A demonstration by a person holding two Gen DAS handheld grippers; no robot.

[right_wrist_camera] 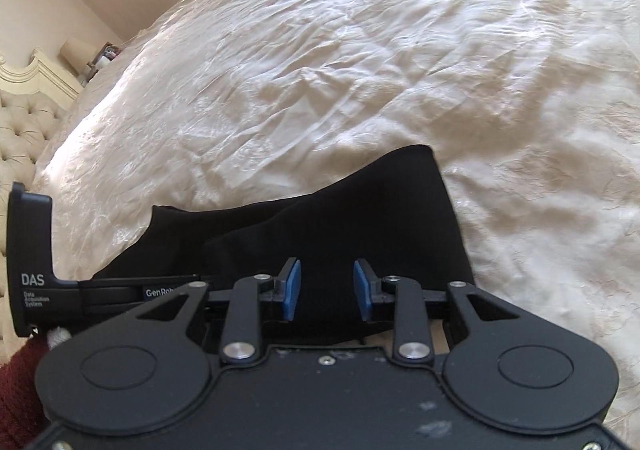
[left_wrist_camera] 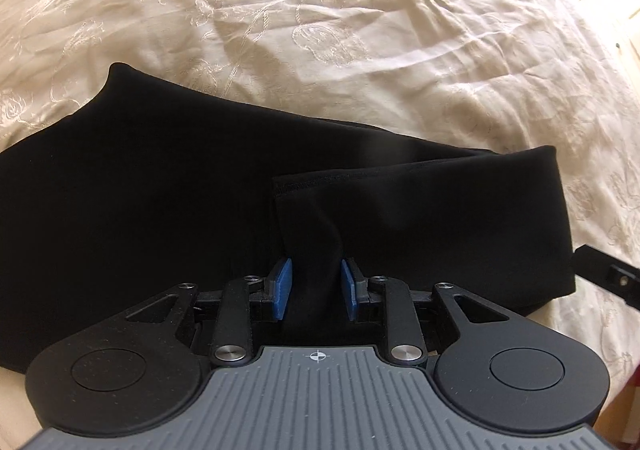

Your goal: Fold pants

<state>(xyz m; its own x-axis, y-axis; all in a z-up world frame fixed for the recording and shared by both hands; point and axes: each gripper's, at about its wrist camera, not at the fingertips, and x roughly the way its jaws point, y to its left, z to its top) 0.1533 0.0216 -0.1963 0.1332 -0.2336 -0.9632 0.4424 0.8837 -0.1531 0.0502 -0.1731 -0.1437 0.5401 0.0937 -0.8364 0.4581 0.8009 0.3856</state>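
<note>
Black pants (left_wrist_camera: 140,209) lie partly folded on a cream embroidered bedspread (left_wrist_camera: 320,29). In the left wrist view a hemmed leg end (left_wrist_camera: 360,185) is folded back over the lower layer, and a ridge of its fabric rises between my left gripper's (left_wrist_camera: 315,290) blue pads (left_wrist_camera: 282,288), which stand apart around it. In the right wrist view the pants (right_wrist_camera: 360,217) lie under my right gripper (right_wrist_camera: 327,288), whose blue pads (right_wrist_camera: 292,290) stand open over the cloth. The right gripper's body (left_wrist_camera: 608,274) shows at the right edge of the left wrist view.
A tufted headboard (right_wrist_camera: 24,129) and a lamp (right_wrist_camera: 76,53) on a nightstand stand at the far left of the right wrist view. The left gripper's black body (right_wrist_camera: 36,270) juts in beside it. The wrinkled bedspread (right_wrist_camera: 360,49) stretches beyond the pants.
</note>
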